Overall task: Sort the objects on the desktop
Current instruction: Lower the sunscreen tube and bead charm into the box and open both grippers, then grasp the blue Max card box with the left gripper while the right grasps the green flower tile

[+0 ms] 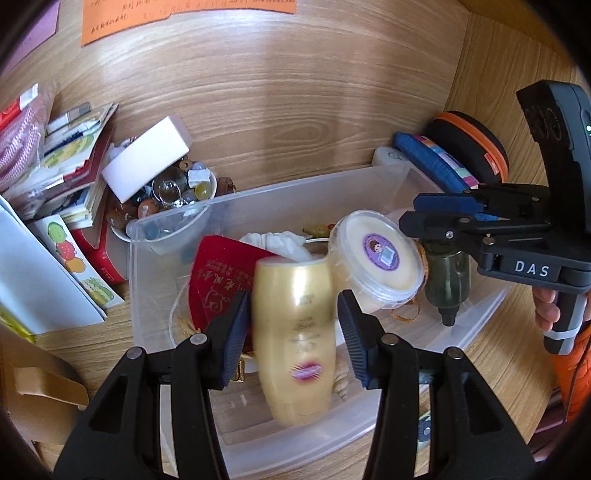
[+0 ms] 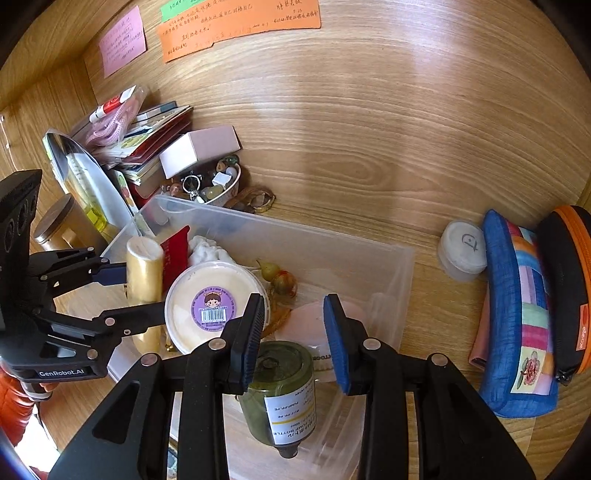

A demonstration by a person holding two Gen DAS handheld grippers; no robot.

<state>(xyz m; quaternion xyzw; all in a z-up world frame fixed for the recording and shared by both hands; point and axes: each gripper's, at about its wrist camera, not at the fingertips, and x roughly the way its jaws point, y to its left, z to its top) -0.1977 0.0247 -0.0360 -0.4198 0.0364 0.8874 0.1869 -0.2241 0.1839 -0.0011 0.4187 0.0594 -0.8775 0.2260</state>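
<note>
A clear plastic bin [image 1: 258,195] [image 2: 369,251] on the wooden desk holds a round cream tub with a purple sticker [image 1: 376,254] [image 2: 214,302], a red pouch [image 1: 218,273], white cloth and a dark green pump bottle [image 2: 284,391] [image 1: 447,284]. My left gripper [image 1: 293,328] [image 2: 129,291] has its pads beside a gold bottle [image 1: 295,332] [image 2: 144,273] over the bin; the bottle is blurred, with small gaps at both pads. My right gripper [image 2: 295,339] [image 1: 421,214] is open above the green bottle.
A bowl of beads [image 1: 177,192] under a white box [image 1: 147,155], stacked booklets [image 1: 74,158], a blue patchwork pouch [image 2: 517,314], an orange-trimmed black case [image 2: 569,280] and a small white jar [image 2: 461,251] surround the bin. Paper notes [image 2: 236,26] hang on the back panel.
</note>
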